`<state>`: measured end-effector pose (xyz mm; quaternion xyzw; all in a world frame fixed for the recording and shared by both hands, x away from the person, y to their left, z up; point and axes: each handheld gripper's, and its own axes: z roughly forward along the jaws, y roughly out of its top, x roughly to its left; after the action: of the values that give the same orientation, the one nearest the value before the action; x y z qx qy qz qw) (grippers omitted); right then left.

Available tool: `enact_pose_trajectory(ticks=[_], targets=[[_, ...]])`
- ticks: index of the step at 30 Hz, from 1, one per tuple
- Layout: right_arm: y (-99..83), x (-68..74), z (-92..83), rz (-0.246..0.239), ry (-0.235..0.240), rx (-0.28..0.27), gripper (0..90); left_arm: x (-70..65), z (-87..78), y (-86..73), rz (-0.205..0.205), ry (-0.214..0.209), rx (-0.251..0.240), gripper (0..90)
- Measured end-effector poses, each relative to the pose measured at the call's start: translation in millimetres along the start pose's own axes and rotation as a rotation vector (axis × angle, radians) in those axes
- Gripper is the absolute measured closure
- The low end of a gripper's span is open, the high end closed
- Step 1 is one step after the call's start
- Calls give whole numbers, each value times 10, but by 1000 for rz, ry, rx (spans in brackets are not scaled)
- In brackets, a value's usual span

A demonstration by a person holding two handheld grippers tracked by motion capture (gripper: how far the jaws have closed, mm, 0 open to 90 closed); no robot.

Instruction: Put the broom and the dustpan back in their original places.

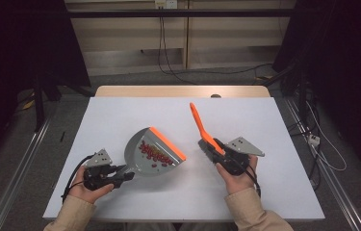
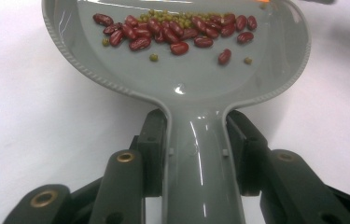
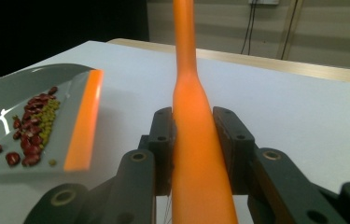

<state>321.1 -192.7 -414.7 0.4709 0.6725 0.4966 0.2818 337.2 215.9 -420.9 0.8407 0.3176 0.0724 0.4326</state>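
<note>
Jaws clamped on grey dustpan (image 2: pixel 196 88) handle, red beans (image 2: pixel 172 30) inside; right on orange brush handle (image 3: pixel 196 140)

Left claw (image 1: pixel 129 176) clamped, right claw (image 1: pixel 208 147) clamped, both hands low over the bench's (image 1: pixel 120 115) near edge, forearms converging.

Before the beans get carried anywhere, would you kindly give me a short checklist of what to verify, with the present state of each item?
1. Left gripper shut on the grey dustpan handle: ok.
2. Right gripper shut on the orange brush handle: ok.
3. Red beans and small green beans lie inside the pan: ok.
4. No stray beans on the white table: ok as far as the high view shows.
5. Beans kept back from the pan's orange lip: not ok, they lie close behind it.
6. Brush head free of beans: cannot tell.
</note>
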Motion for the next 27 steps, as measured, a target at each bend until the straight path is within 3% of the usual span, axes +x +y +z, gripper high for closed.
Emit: enact_pose_trajectory(ticks=[4,12,19,27], targets=[[-10,-116,-28,8,-26,6,706,89,16,-12,-45,51,-8,628],[-64,-411,-116,26,-91,15,706,260,48,-24,-93,158,-17,628],[-82,-625,-196,29,-153,14,706,372,69,-43,-138,230,-10,628],[-127,-853,-225,35,-227,13,706,446,99,-53,-184,282,11,628]])
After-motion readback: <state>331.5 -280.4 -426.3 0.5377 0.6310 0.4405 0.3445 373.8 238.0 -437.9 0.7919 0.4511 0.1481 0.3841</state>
